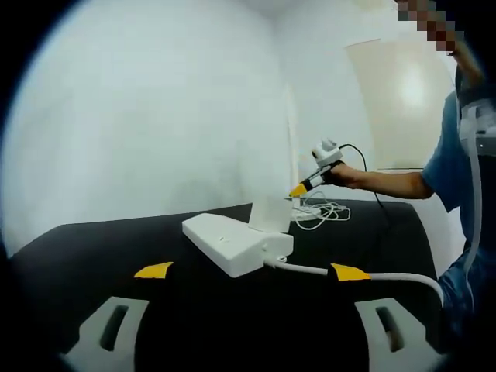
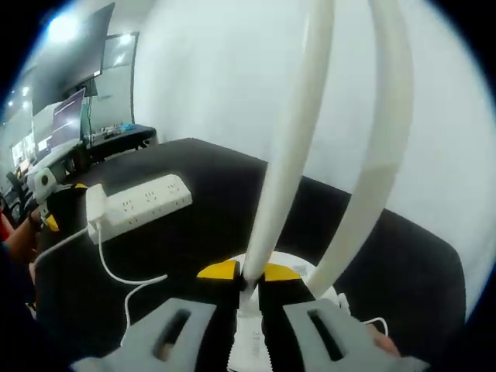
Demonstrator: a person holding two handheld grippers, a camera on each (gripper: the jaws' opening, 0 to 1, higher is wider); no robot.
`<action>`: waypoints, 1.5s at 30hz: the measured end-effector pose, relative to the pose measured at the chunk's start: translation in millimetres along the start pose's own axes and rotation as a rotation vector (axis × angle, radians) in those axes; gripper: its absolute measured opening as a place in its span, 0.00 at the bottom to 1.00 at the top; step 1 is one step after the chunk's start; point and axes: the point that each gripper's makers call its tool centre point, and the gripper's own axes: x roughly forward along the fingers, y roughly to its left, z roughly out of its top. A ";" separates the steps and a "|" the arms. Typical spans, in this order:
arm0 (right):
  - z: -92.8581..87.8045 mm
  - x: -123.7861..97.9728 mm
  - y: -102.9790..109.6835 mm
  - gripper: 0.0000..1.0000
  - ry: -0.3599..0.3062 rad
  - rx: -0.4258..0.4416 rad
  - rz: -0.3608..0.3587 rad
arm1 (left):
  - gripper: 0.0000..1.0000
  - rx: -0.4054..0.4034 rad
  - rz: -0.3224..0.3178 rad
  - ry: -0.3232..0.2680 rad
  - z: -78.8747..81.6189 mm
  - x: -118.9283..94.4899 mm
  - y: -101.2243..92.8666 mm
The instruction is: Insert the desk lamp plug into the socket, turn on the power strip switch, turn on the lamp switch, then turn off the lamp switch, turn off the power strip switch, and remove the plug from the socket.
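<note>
A white power strip (image 1: 232, 242) lies on the black table, with a white plug (image 1: 276, 246) at its near end. My left gripper (image 1: 252, 271) hangs open just in front of it, holding nothing. In the right gripper view the strip (image 2: 147, 201) lies to the left, the plug (image 2: 97, 205) at its end and a thin cord (image 2: 116, 275) trailing from it. A white desk lamp (image 2: 291, 139) rises in two curved arms from a round base (image 2: 306, 273). My right gripper (image 2: 249, 271) is shut on the foot of the lamp's stem, and appears far off as right gripper (image 1: 308, 184).
Loose white cord (image 1: 322, 213) is piled on the table behind the strip. A thick white cable (image 1: 387, 276) runs right from the plug. A person's arm (image 1: 387, 183) reaches in from the right. Desks with monitors (image 2: 70, 116) stand beyond the table.
</note>
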 end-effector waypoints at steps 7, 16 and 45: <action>-1.4 2.6 -14.8 0.11 0.010 -0.007 -0.029 | 0.75 0.006 0.002 0.006 -0.8 0.5 -0.4; -3.2 2.4 -26.6 0.11 0.010 0.003 -0.033 | 0.75 0.002 0.000 0.004 0.1 0.8 0.1; 46.8 -63.0 2.4 0.33 -0.102 -0.101 0.037 | 0.71 0.197 0.082 0.078 14.5 -11.4 19.9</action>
